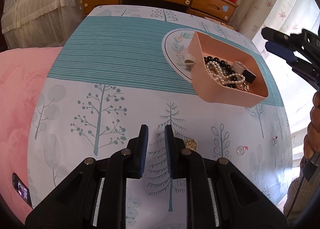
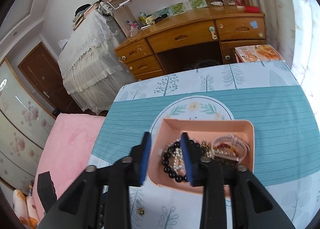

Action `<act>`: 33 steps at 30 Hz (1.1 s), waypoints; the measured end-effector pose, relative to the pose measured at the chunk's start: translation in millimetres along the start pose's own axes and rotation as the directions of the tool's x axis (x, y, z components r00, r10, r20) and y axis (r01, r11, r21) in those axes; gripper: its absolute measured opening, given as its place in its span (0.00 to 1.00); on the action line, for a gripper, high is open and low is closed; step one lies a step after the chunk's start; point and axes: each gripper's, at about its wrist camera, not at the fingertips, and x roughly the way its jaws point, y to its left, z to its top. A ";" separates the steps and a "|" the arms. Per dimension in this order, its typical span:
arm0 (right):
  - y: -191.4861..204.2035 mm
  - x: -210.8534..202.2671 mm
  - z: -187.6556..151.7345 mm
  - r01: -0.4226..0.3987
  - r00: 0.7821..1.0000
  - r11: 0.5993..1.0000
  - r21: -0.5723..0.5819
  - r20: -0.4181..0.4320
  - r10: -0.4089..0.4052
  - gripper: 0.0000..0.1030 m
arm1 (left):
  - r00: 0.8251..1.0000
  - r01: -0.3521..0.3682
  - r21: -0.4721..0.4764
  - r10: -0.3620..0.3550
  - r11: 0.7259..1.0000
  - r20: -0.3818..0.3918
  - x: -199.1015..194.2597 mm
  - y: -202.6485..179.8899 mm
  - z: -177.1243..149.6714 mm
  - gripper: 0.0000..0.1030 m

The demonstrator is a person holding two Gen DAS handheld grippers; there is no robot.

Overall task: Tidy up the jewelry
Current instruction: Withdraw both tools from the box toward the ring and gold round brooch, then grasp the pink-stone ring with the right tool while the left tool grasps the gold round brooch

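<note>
Hovering over pink tray (image 2: 202, 124), right gripper (image 2: 166, 155) gapes.

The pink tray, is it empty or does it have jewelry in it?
Not empty: the pink tray holds a black bead bracelet and pearl strands.

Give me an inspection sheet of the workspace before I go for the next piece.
Surface: tablecloth with tree print and teal stripes, lying flat.
Job's things: pink tray holds a pearl strand, black beads and more; gold brooch, clear ring and small ring lie loose on the cloth.
Clutter: phone on the pink blanket.
Grippers: left gripper open, empty; right gripper open, empty, over the tray's near-left corner.
Cables: thin cable by the person's hand.
Surroundings: wooden desk, curtains, bookshelf.
</note>
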 end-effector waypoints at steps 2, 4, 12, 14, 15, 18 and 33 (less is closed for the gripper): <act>-5.6 -5.1 -10.5 0.006 1.000 1.000 -0.019 0.003 -0.006 0.34 | 1.000 0.005 0.002 -0.005 1.000 -0.002 -1.6 -0.9 -3.3 0.13; -9.1 -10.9 -21.5 0.006 1.000 0.999 -0.031 -0.001 -0.006 0.34 | 1.000 0.015 0.005 -0.015 1.000 -0.002 -4.1 -2.8 -6.0 0.13; -13.8 -49.3 -88.3 -0.013 0.999 0.988 -0.156 -0.040 0.006 0.34 | 0.999 0.037 0.049 -0.038 0.998 0.019 -20.0 -11.5 -20.5 0.14; -10.3 -52.8 -105.9 -0.019 0.998 0.976 -0.217 -0.058 0.007 0.34 | 0.999 0.044 0.065 -0.045 0.997 0.013 -21.6 -13.2 -26.4 0.14; -8.5 -55.2 -114.6 -0.021 0.998 0.970 -0.243 -0.064 0.006 0.34 | 0.999 0.046 0.071 -0.047 0.996 0.008 -22.0 -13.4 -29.4 0.14; -2.4 -56.8 -141.7 -0.028 0.995 0.930 -0.368 -0.097 -0.008 0.34 | 0.999 0.049 0.082 -0.048 0.995 -0.010 -19.9 -13.6 -37.0 0.14; -39.3 -25.5 -192.0 -0.283 0.932 0.696 -0.660 -0.359 0.039 0.34 | 0.991 0.123 0.252 -0.105 0.960 -0.083 3.0 -51.4 -50.6 0.26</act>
